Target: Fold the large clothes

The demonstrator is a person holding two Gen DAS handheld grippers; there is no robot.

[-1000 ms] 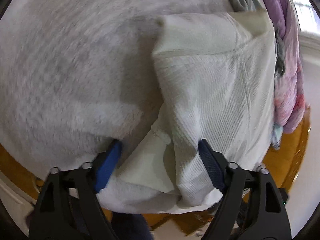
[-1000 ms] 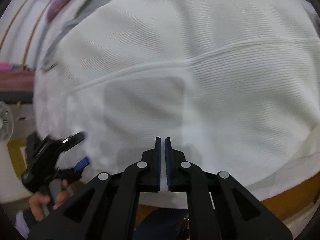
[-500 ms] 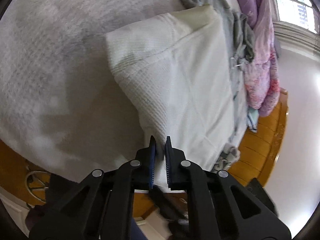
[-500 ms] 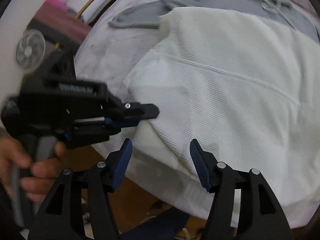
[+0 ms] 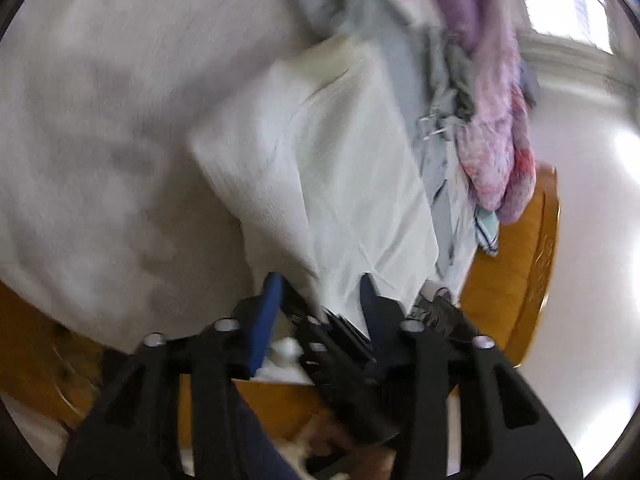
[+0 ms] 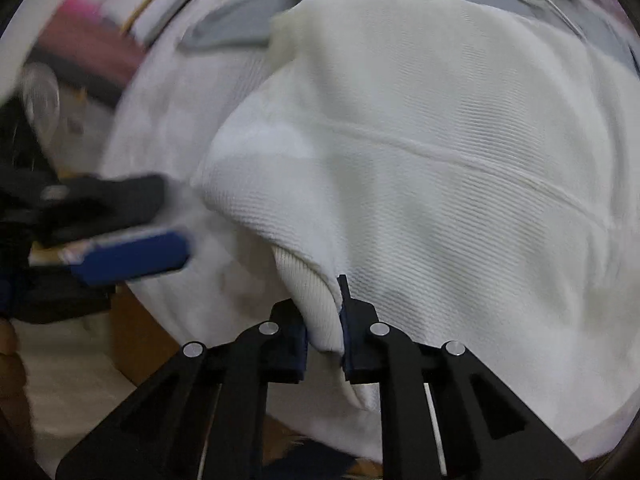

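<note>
Cuff of the white top [image 6: 320, 308] sat clamped in the right gripper [image 6: 323, 320], the body spread just beyond on the bed [image 5: 100, 140]. Left gripper [image 5: 320, 304] hung parted, empty. Mid-fold, seemingly; next, carry the sleeve across.

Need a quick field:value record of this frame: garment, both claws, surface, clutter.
garment: white ribbed garment, partly folded, lying on the blanket
right claw: shut on a bunched edge of the garment nearest the camera
left claw: open, jaws spread, gripping nothing, at the garment's near edge
surface: pale fuzzy blanket over a wooden frame
clutter: pile of purple and pink clothes beyond the garment; grey garment behind it
image quality: left wrist view motion-blurred
</note>
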